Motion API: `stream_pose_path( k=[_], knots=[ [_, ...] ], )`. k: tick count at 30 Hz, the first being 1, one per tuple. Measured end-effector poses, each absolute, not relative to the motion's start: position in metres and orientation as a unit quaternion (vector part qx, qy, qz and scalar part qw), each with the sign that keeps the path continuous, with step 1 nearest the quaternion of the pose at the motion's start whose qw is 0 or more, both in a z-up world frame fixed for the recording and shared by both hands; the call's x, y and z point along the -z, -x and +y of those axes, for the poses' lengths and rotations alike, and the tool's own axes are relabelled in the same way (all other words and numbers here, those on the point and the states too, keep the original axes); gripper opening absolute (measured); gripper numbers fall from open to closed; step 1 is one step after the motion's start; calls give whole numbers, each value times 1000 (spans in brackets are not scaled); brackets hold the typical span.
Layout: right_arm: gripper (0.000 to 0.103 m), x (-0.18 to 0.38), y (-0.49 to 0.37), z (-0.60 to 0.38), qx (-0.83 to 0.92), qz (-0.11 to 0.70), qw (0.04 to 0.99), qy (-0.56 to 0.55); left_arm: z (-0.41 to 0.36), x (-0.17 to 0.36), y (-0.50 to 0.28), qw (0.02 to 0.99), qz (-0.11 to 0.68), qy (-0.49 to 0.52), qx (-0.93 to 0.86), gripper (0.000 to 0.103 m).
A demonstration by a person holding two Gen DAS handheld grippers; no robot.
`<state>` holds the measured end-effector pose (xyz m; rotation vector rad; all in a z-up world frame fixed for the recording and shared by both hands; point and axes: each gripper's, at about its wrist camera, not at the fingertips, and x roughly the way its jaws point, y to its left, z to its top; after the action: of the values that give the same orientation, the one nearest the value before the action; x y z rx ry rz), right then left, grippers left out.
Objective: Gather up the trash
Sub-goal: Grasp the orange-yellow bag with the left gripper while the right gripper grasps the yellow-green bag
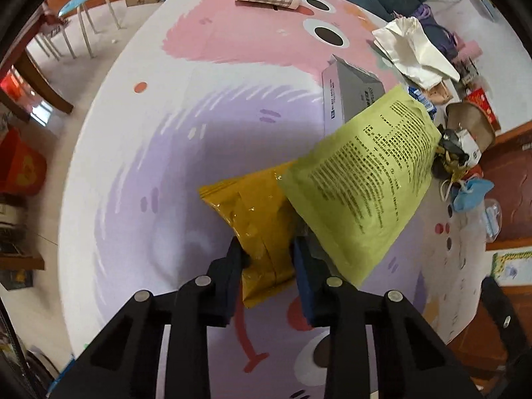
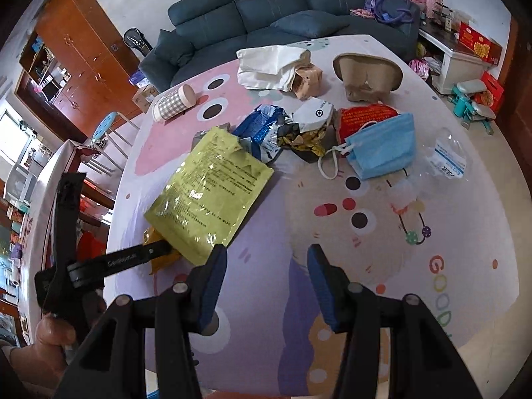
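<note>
Cartoon-printed tabletop (image 2: 332, 259), pink and lilac, sofa behind, and litter scattered along the far side. Left gripper (image 1: 266, 259) is down on the yellow packet (image 1: 256, 219), pads against both its sides near the lower end, so it looks pinched rather than just straddled. That packet lies on the table with its upper right corner tucked under the green pouch (image 1: 362, 179), which leans across it. From the right wrist view the same pouch (image 2: 209, 193) covers most of the packet, only a yellow edge peeping out by the left tool.

Right gripper (image 2: 266, 266) hangs spread wide over bare table, nothing between its jaws, left finger just beside the pouch's near corner.

How to do this well, I'd say: keep the squeeze firm, the film looks slick and crinkly. Draw the packet out low and away from the pouch, not straight up, or the pouch may flip toward the mask (image 2: 382, 146) and wrappers (image 2: 289, 129). The right tool could take the pouch corner next.
</note>
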<state>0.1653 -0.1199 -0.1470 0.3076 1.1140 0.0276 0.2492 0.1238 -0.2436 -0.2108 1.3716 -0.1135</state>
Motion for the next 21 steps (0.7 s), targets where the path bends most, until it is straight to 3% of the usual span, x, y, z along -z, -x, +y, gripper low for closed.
stream_pose_path(
  k=[16,21],
  knots=[
    [51,158,-231,-151,21,516,830,-212,186,202,-242,793,604,74,19,20],
    [51,163,-243,-148,10,526,823,-213,173,183,-259,813,578,58,38,20]
  ],
)
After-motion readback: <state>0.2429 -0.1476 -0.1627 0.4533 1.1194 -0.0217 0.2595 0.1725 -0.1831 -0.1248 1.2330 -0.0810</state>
